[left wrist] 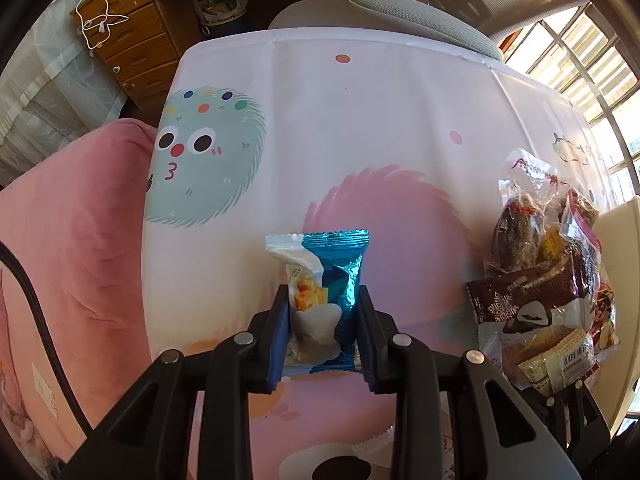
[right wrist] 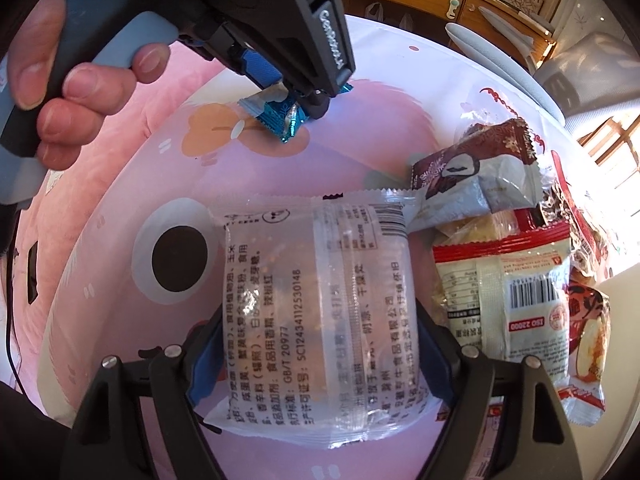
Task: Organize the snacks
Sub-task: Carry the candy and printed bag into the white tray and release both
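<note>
Scene: cartoon-print tablecloth (left wrist: 360, 92) is covering the table, with loose snack packets lying on it and a pile (left wrist: 548, 280) building up at the right, beside a pale tray edge (left wrist: 618, 264).
Left gripper (left wrist: 324, 300): jaws are pinching a small blue packet (left wrist: 332, 280) from both sides, pointing steeply down at the cloth.
Right gripper (right wrist: 320, 344): jaws are standing wide around a clear packet (right wrist: 320, 300); the pads are lying at its edges, but whether they are pressing I cannot tell.
Blue packet: sitting mid-table, well left of the pile, squeezed between the left pads.
Clear packet: lying print-side up on the cloth, touching the pile's near edge.
Step in hand: both hands are picking up, judging by the pose; the left grip looks made, the right looks unfinished.
Next move: the right jaws are needing to close firmly on the slippery film, then each packet is wanting a lift clear of the cloth and a carry toward the pile or tray.
Left view only: it is showing the blue packet's printed face, the green monster print, and a chair (left wrist: 420, 16) behind the table.
Right view only: it is showing the person's hand (right wrist: 60, 92) squeezing the left tool's trigger, the blue packet crumpling under that tool, and a brown packet (right wrist: 472, 168) and a red-trimmed packet (right wrist: 516, 292) in the pile.
</note>
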Motion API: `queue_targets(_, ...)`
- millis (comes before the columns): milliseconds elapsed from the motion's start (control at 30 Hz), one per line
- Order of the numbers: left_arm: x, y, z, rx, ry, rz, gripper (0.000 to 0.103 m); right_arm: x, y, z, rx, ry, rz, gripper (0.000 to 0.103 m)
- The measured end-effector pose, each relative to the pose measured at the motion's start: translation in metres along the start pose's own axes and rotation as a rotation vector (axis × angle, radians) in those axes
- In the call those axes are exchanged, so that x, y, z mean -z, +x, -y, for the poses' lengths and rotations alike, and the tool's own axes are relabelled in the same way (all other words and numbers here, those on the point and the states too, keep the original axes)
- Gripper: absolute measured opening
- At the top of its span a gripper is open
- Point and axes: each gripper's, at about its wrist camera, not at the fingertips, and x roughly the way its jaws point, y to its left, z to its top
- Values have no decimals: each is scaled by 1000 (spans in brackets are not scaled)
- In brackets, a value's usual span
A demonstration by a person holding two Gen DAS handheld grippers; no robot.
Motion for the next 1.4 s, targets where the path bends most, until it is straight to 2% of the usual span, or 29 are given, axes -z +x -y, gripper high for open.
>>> queue_targets(233, 25, -20, -8, 11, -14, -6, 28, 6, -7, 3, 8, 73, 0, 74)
queue_targets(533, 70, -62, -13, 31, -34, 34, 28, 22, -19, -8, 16, 96, -39, 70)
queue_targets(900, 139, -104, -16, 42, -27, 37, 28, 60, -50, -27, -39, 224, -77, 67)
queue_targets(1200, 182, -138, 5, 108, 19, 58, 28, 87, -98, -19, 7, 303, -10, 67)
queue_targets(1400, 198, -161, 32, 140, 84, 75, 28, 110, -137, -7, 38, 375, 48, 67)
